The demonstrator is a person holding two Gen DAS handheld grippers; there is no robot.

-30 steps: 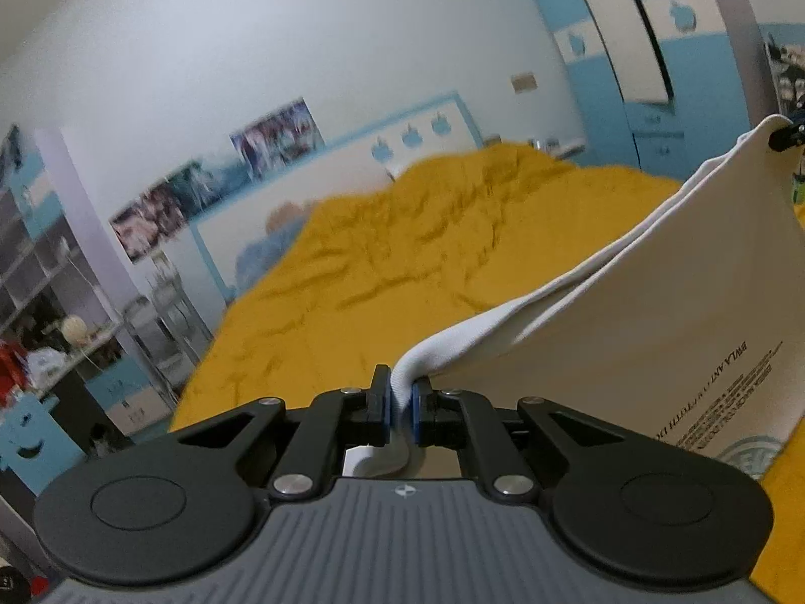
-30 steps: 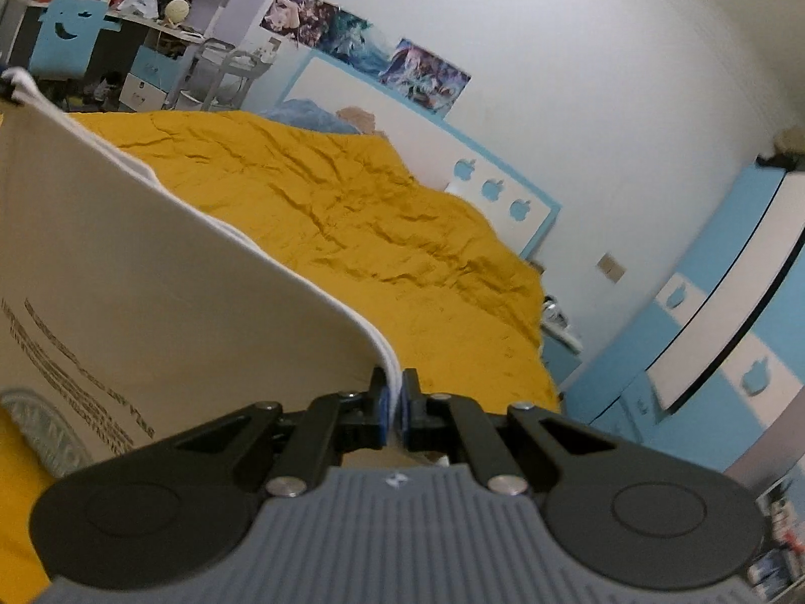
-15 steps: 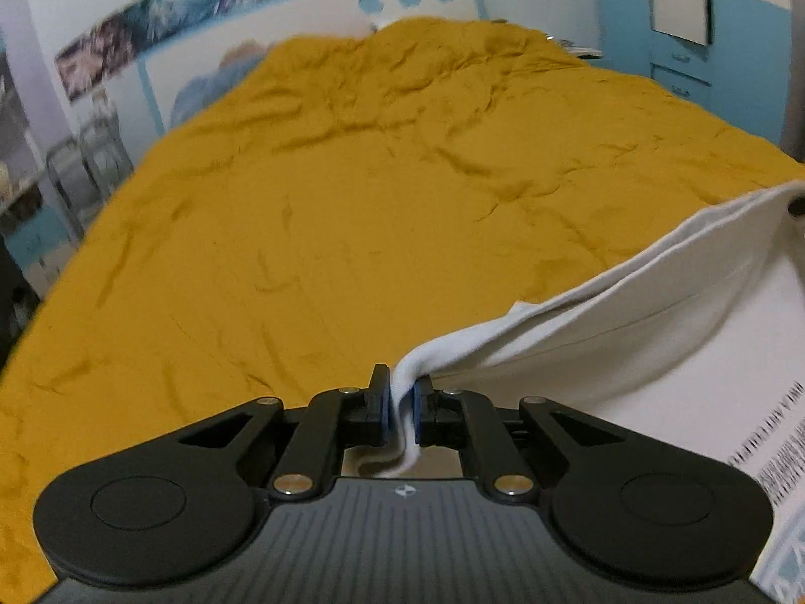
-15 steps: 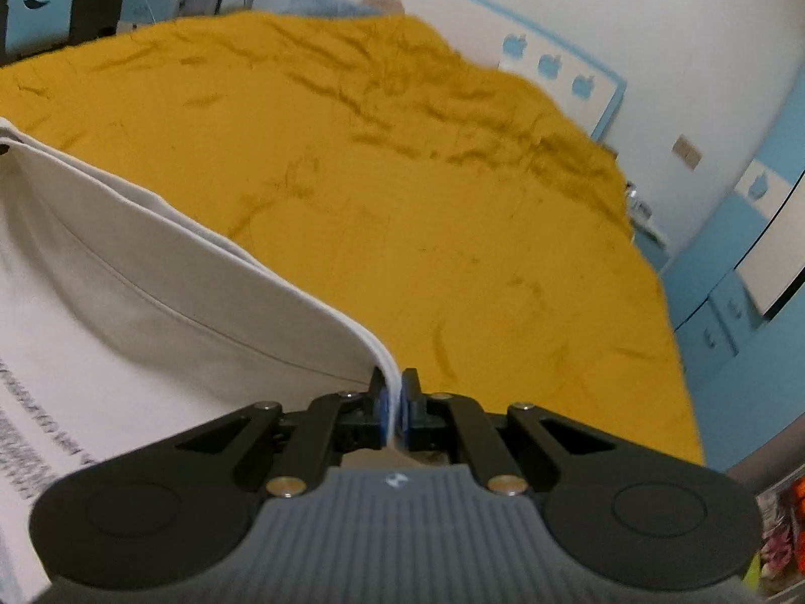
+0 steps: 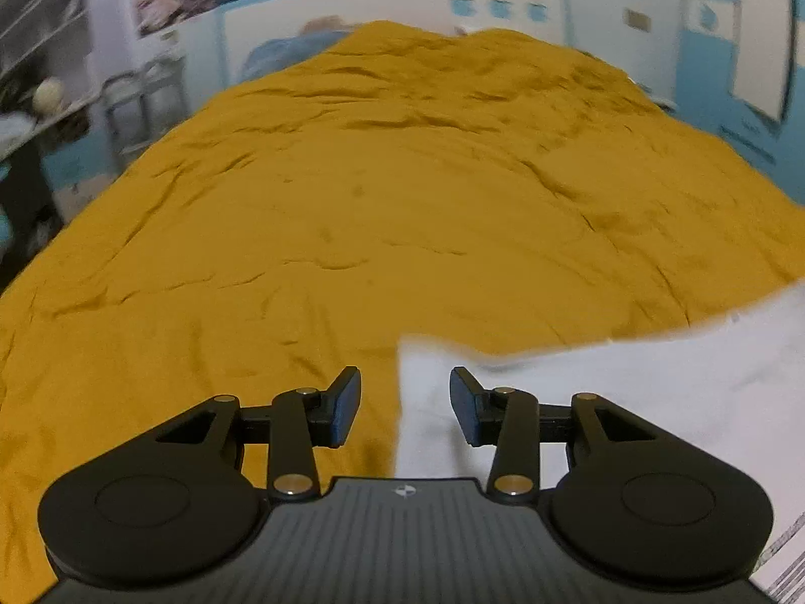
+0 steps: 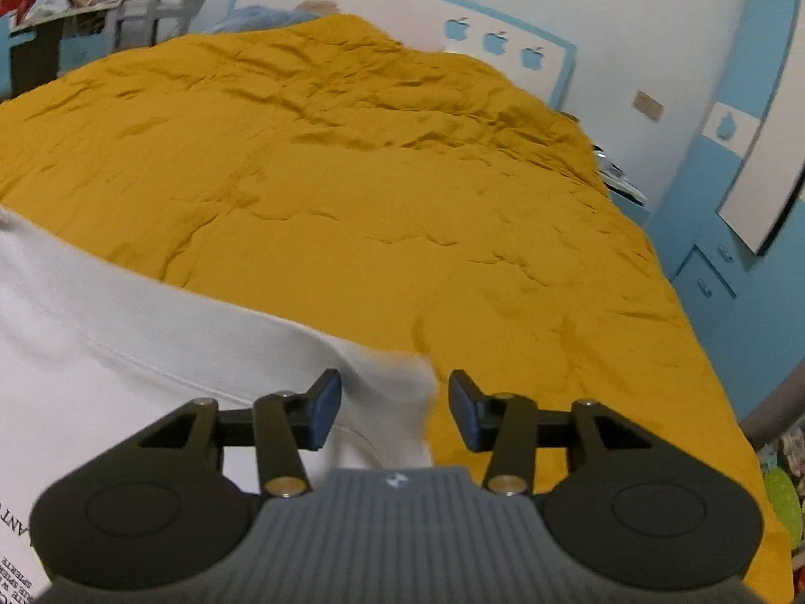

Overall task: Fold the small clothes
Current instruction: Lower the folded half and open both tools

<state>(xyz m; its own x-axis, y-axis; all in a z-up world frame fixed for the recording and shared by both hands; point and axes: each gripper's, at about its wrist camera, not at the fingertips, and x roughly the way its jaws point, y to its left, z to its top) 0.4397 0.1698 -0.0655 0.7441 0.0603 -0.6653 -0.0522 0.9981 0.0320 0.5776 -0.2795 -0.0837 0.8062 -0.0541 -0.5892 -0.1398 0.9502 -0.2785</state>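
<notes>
As jaws open, shirt [image 5: 629,402] lies on bedspread [image 5: 377,201].

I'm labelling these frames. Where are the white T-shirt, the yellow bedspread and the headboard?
white T-shirt [image 6: 151,352], right wrist view, its flat upper panel.
yellow bedspread [image 5: 377,191], left wrist view, its wrinkled middle.
headboard [image 6: 352,5], right wrist view, its white panel.

One white garment [image 6: 126,352] lies on the bed, and it is the only piece of clothing I can count; one mustard-yellow bedspread [image 5: 377,211] covers the mattress; two grippers hang over it, the left gripper [image 5: 405,405] and the right gripper [image 6: 395,410], each with two fingers; three blue apple shapes [image 6: 495,45] mark the one headboard [image 6: 352,5]; the posters above are too blurred to count.
</notes>
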